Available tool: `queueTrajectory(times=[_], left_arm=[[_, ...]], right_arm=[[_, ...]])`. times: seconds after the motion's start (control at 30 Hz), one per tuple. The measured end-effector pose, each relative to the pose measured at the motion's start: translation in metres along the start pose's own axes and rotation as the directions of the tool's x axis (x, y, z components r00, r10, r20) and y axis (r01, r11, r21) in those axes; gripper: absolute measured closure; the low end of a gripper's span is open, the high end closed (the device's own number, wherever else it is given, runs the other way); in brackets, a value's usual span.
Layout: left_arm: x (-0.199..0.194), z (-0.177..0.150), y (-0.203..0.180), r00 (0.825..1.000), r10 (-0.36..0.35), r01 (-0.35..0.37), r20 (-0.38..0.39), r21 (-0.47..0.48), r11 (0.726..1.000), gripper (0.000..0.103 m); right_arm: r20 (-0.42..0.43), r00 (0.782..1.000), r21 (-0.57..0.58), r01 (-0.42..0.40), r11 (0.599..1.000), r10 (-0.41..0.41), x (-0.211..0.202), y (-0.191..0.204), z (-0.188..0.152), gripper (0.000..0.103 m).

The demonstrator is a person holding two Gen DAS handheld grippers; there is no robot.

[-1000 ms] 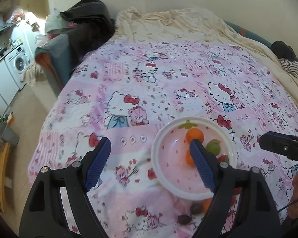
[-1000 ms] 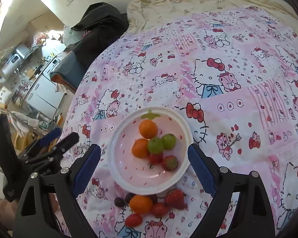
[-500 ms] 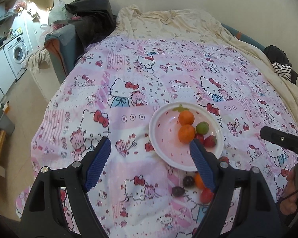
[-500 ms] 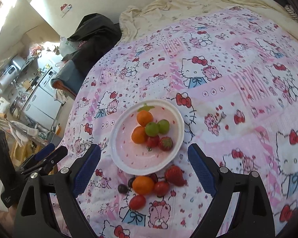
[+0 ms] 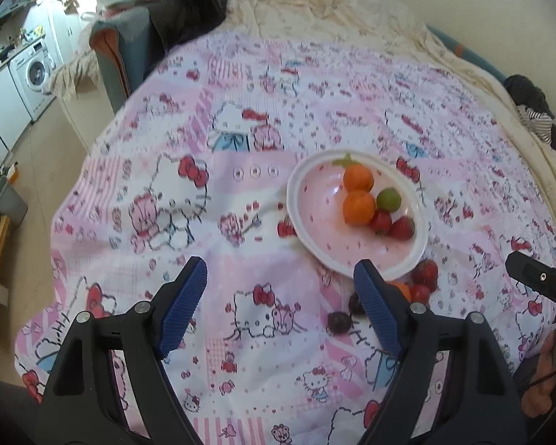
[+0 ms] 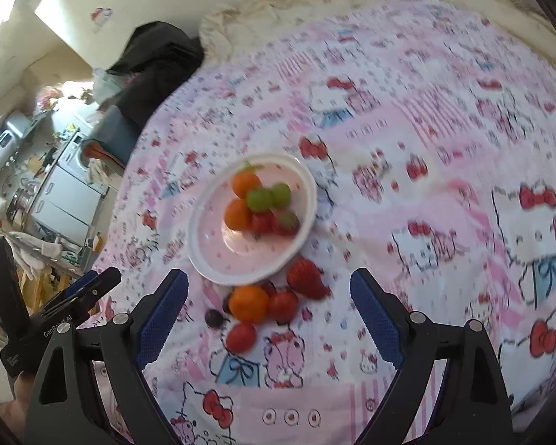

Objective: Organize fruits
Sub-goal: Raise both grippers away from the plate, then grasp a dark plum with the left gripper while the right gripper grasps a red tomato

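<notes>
- left gripper (image 5: 280, 306) and right gripper (image 6: 268, 313) both gape wide, holding nothing
- pink plate (image 6: 204, 256) of fruit on the bed (image 6: 444, 148)
- loose orange (image 6: 249, 304) lies just beside the plate

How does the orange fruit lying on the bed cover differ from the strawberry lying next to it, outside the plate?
The orange fruit is round and orange; the strawberry is red and tapers to a point. The orange fruit lies nearer to the camera of the right gripper, with small red fruits against it, while the strawberry lies closer to the rim of the plate. Both rest on the bed cover, outside the plate, and neither is held.
</notes>
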State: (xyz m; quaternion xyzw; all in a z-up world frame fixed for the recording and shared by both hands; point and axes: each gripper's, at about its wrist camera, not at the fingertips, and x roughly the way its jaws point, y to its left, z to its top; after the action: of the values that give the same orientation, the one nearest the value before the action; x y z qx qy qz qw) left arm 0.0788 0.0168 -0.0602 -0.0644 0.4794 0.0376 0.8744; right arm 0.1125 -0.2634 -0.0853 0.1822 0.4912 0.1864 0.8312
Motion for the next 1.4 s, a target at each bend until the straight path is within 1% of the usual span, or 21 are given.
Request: queueTrajectory(times=[0.1,0.2,0.3,0.33,0.37,0.43,0.57,0.6,0.67,0.7,0.8,0.83,0.93,1.0,1.13,1.23,1.4], left_arm=[[0.012,-0.006,-0.003,0.998,-0.013,0.013,-0.059,0.008,1.000,0.024],[0.028,-0.013,-0.010,0.992,-0.038,0.041,-0.120,0.018,0.999,0.026],[0.046,-0.020,-0.020,0.981,-0.054,0.062,-0.188,0.041,0.997,0.038],[0.052,-0.023,-0.024,0.977,-0.059,0.070,-0.207,0.047,0.996,0.046],[0.059,-0.026,-0.027,0.971,-0.062,0.077,-0.231,0.056,0.995,0.050],[0.073,-0.032,-0.036,0.959,-0.071,0.095,-0.274,0.077,0.992,0.052],[0.088,-0.042,-0.054,0.948,-0.064,0.113,-0.311,0.142,0.983,0.054],[0.091,-0.044,-0.058,0.947,-0.062,0.117,-0.316,0.158,0.980,0.054],[0.096,-0.047,-0.061,0.947,-0.034,0.098,-0.320,0.183,0.978,0.062],[0.098,-0.047,-0.062,0.948,-0.026,0.090,-0.318,0.188,0.978,0.063],[0.101,-0.045,-0.064,0.947,-0.027,0.091,-0.320,0.189,0.978,0.071],[0.101,-0.046,-0.066,0.948,-0.014,0.083,-0.319,0.203,0.976,0.077],[0.102,-0.048,-0.071,0.949,0.000,0.077,-0.316,0.231,0.970,0.080],[0.102,-0.049,-0.073,0.948,-0.003,0.082,-0.317,0.236,0.968,0.081],[0.099,-0.046,-0.069,0.948,-0.034,0.102,-0.315,0.200,0.975,0.082],[0.086,-0.040,-0.064,0.962,-0.043,0.097,-0.269,0.189,0.977,0.082],[0.063,-0.025,-0.042,0.975,-0.064,0.092,-0.215,0.123,0.988,0.082]], right_arm=[[-0.024,1.000,0.043,0.005,0.999,-0.004,0.005,-0.011,-0.002,0.011],[-0.036,0.999,0.072,0.016,0.997,-0.014,0.008,-0.018,-0.001,0.012],[-0.044,0.999,0.097,0.020,0.995,-0.016,0.010,-0.022,0.000,0.011],[-0.045,0.999,0.101,0.018,0.995,-0.014,0.011,-0.022,0.001,0.011],[-0.046,0.999,0.102,0.017,0.995,-0.013,0.012,-0.022,0.001,0.011],[-0.049,0.999,0.099,0.017,0.995,-0.012,0.014,-0.022,0.002,0.012],[-0.058,0.998,0.100,0.012,0.995,-0.006,0.018,-0.022,0.004,0.012],[-0.060,0.998,0.101,0.011,0.995,-0.005,0.019,-0.023,0.005,0.012],[-0.062,0.998,0.101,0.013,0.995,-0.007,0.020,-0.023,0.005,0.012],[-0.062,0.998,0.102,0.013,0.995,-0.006,0.021,-0.023,0.006,0.012],[-0.066,0.998,0.104,0.014,0.995,-0.008,0.022,-0.023,0.006,0.012],[-0.066,0.998,0.105,0.014,0.994,-0.007,0.022,-0.024,0.006,0.012],[-0.063,0.998,0.111,0.013,0.994,-0.006,0.022,-0.024,0.007,0.012],[-0.062,0.998,0.108,0.015,0.994,-0.008,0.022,-0.024,0.007,0.012],[-0.072,0.997,0.099,0.020,0.995,-0.013,0.023,-0.023,0.005,0.012],[-0.072,0.997,0.089,0.023,0.996,-0.016,0.023,-0.022,0.003,0.012],[-0.109,0.994,0.090,0.018,0.996,-0.008,0.029,-0.020,-0.003,0.012]])
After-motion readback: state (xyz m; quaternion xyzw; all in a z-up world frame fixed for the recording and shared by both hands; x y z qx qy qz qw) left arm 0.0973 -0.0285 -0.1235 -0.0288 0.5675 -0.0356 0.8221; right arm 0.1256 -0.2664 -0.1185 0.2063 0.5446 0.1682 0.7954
